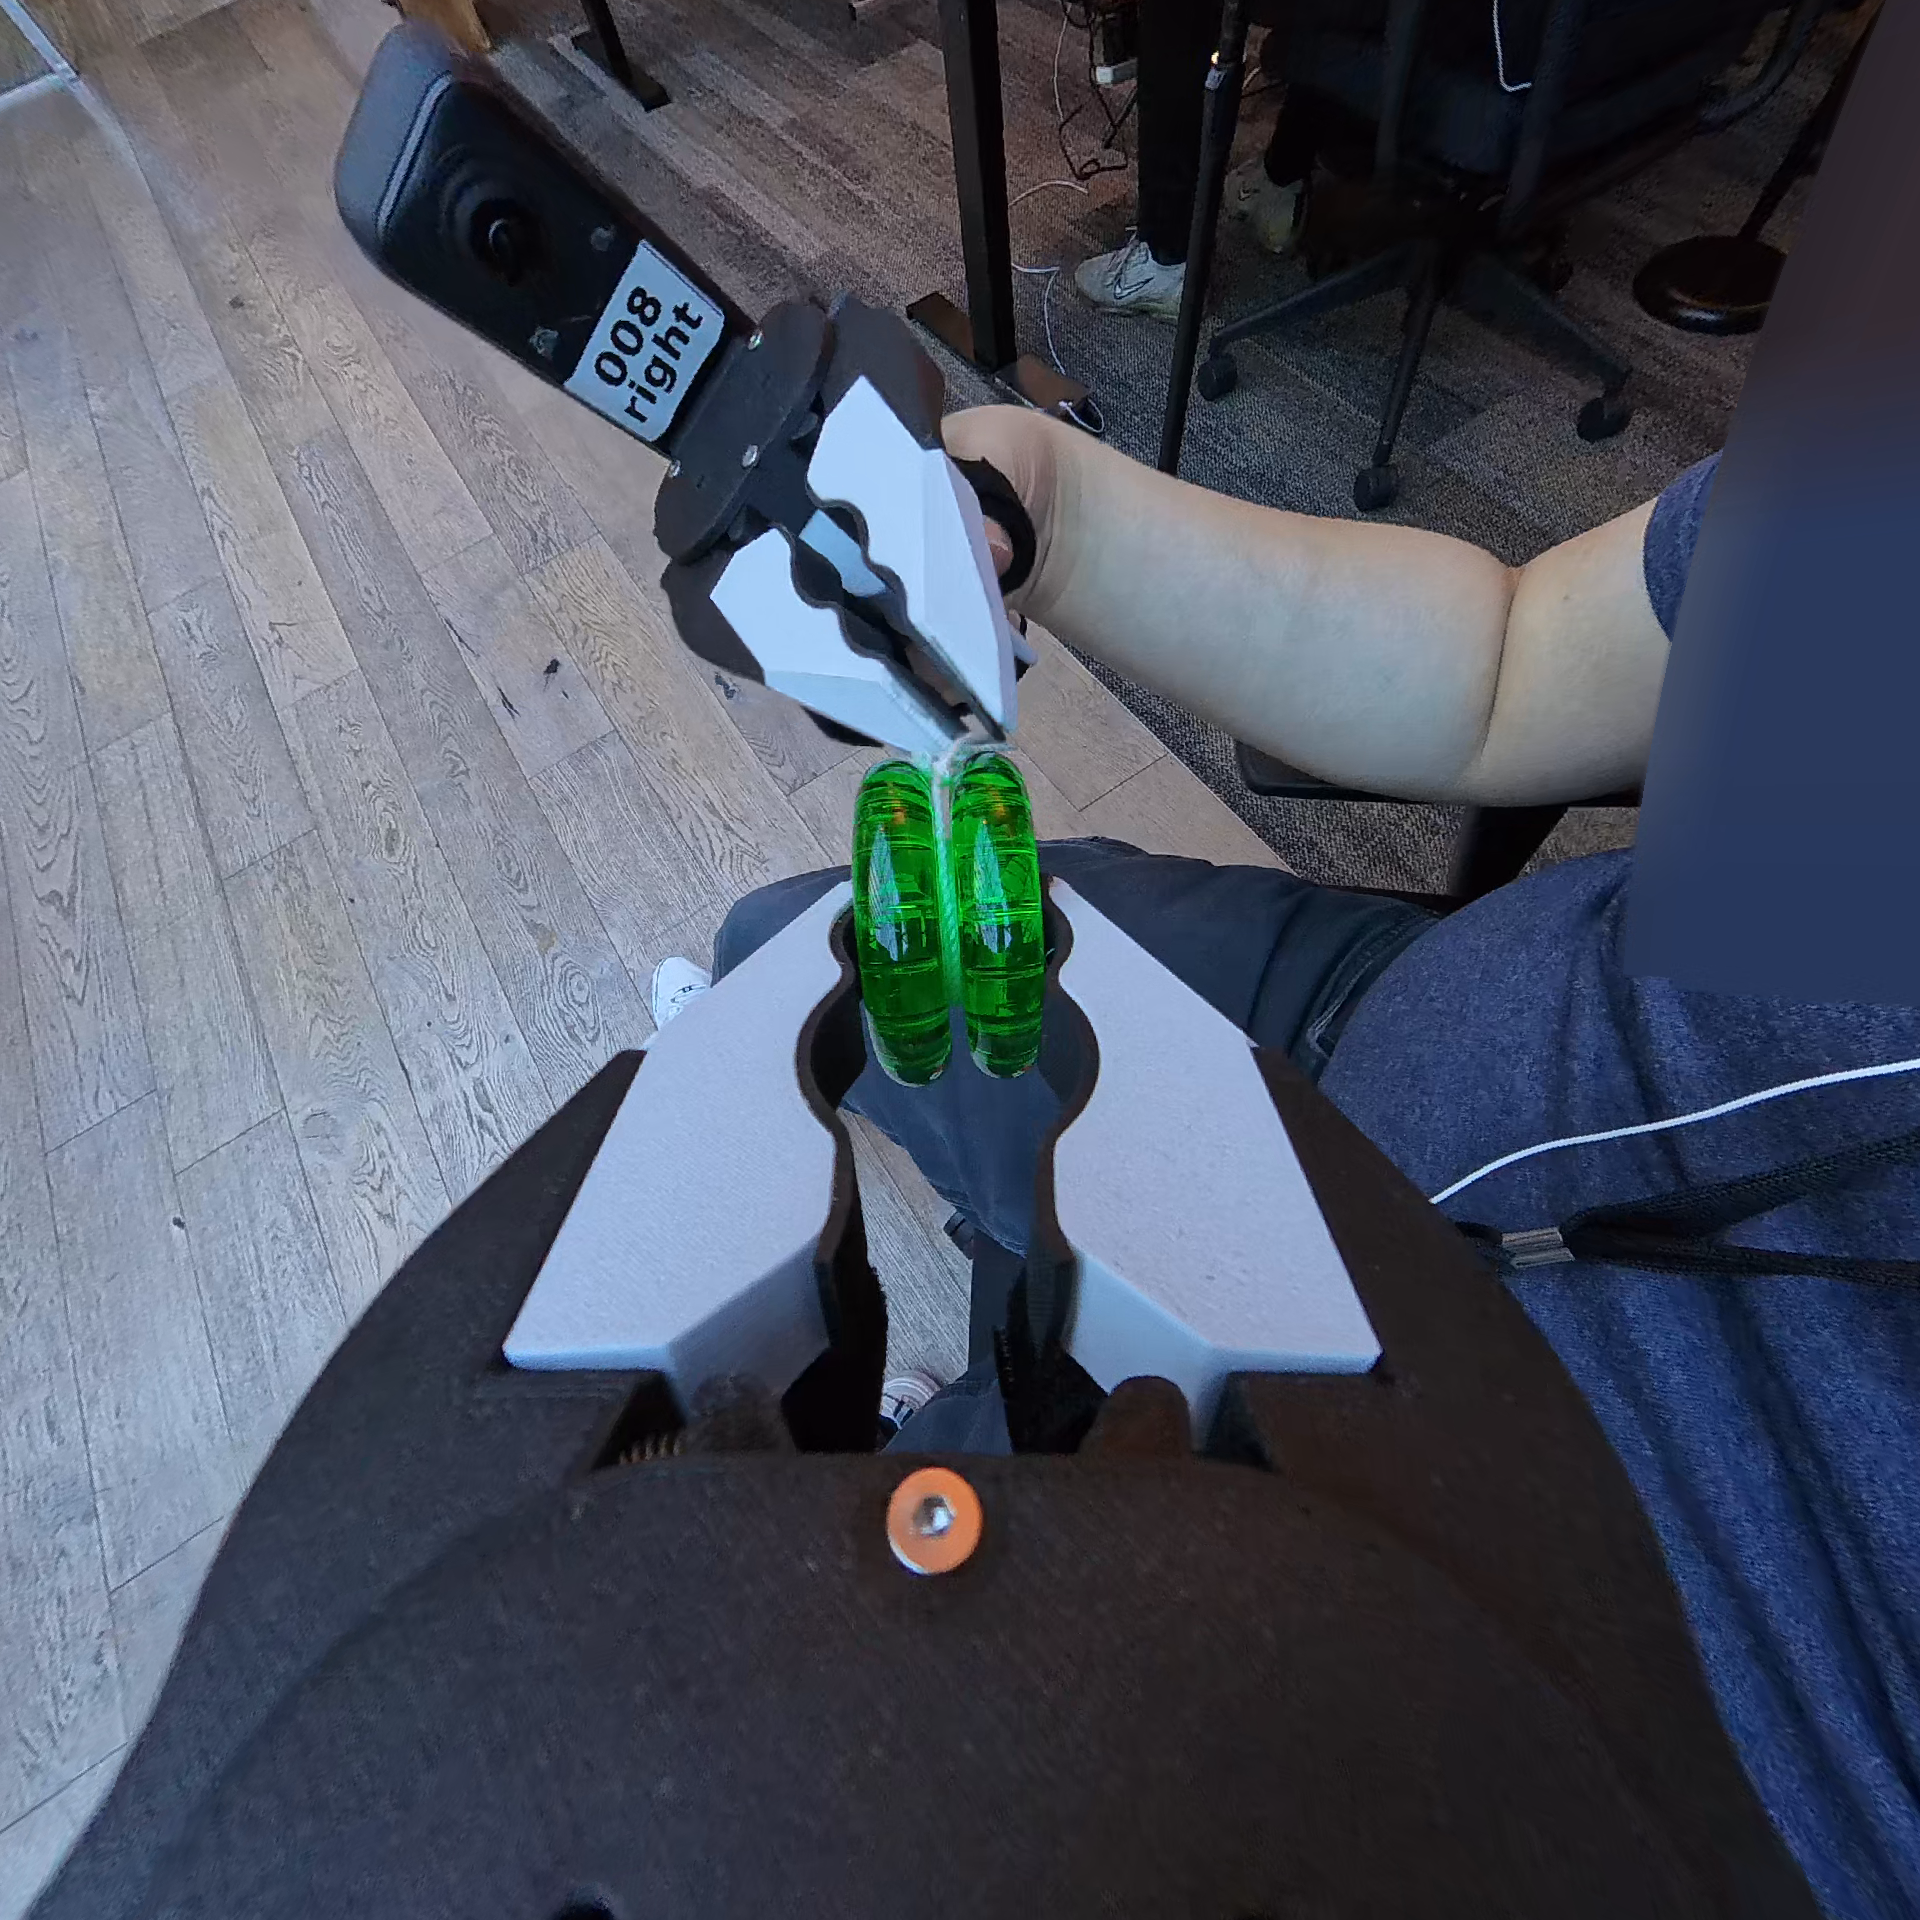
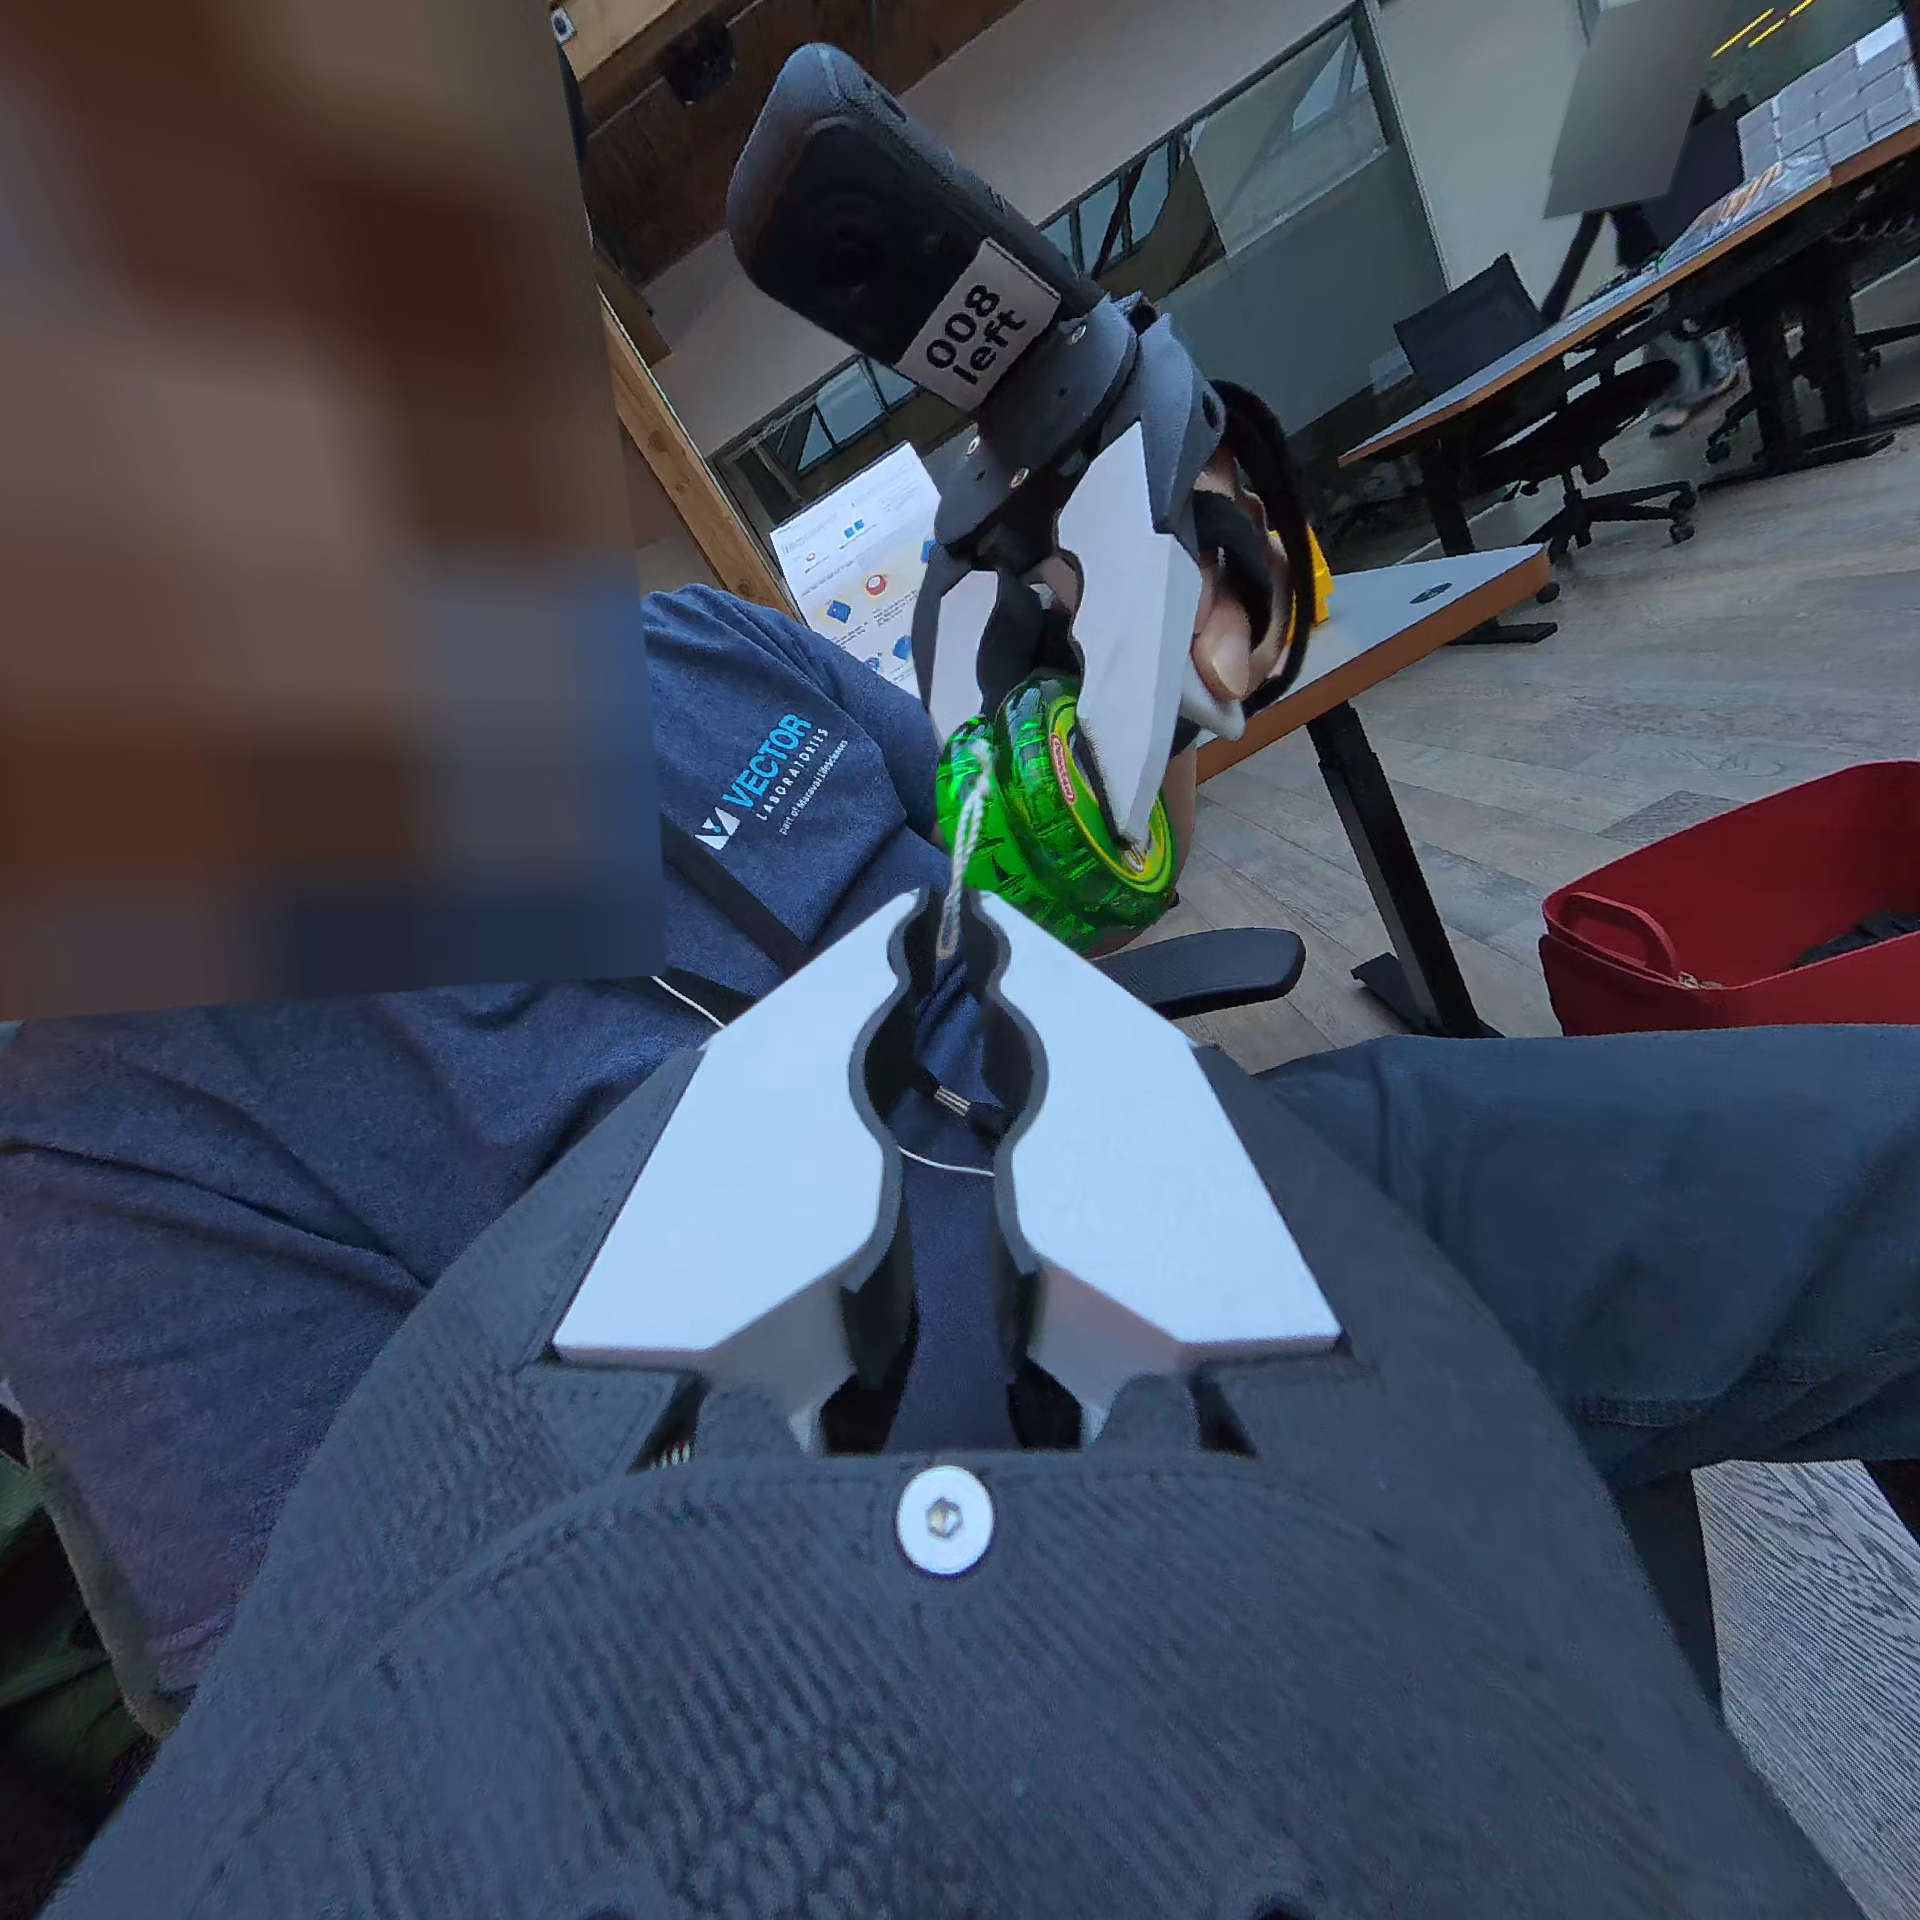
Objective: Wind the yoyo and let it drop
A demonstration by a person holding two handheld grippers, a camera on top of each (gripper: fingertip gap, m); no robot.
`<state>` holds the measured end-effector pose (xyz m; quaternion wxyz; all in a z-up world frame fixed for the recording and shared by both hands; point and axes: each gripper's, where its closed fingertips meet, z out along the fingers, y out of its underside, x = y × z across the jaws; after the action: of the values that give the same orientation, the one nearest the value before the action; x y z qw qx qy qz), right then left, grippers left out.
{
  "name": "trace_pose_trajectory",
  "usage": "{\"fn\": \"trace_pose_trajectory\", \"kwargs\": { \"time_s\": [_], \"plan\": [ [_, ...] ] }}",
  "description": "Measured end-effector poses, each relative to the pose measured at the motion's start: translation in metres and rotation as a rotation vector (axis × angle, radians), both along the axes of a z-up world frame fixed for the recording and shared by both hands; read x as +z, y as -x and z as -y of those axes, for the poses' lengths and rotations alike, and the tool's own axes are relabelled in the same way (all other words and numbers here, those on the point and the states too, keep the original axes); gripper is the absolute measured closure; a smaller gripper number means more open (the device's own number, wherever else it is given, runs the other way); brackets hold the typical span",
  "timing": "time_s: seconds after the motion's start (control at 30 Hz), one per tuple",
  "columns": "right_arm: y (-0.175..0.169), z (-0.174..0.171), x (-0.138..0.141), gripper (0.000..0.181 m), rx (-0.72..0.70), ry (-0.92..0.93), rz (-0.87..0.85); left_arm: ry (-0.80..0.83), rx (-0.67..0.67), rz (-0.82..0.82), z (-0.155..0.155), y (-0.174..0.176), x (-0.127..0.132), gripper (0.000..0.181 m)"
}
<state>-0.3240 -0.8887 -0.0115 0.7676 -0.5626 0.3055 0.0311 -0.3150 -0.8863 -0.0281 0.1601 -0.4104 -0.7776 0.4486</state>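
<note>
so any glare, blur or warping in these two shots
Left wrist view: sharp, fisheye-bent floorboards, bright glints on the green yoyo clamped in the left gripper. Right wrist view: big added blur patch upper left; string pinched by the right gripper stays crisp, background desks softer.

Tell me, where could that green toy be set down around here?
Bare wood floor left of the yoyo looks free. The grey table behind the left gripper has open top. Crowded: chairs and cables at the far desks, and the red bin.
</note>
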Motion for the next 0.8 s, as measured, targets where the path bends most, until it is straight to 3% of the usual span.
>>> {"fn": "trace_pose_trajectory", "kwargs": {
  "time_s": [0.07,0.43,0.8],
  "plan": [
    [0.000,0.001,0.003,0.172,0.000,-0.022,-0.001,-0.005,0.011,-0.009,0.001,-0.002,0.000,0.153],
    [-0.010,0.008,-0.006,0.181,-0.096,0.050,-0.022,-0.007,0.021,-0.010,0.003,-0.004,-0.001,0.153],
    [-0.009,0.009,-0.001,0.180,-0.073,-0.006,-0.023,-0.010,0.021,-0.005,0.004,-0.004,-0.002,0.154]
  ]
}}
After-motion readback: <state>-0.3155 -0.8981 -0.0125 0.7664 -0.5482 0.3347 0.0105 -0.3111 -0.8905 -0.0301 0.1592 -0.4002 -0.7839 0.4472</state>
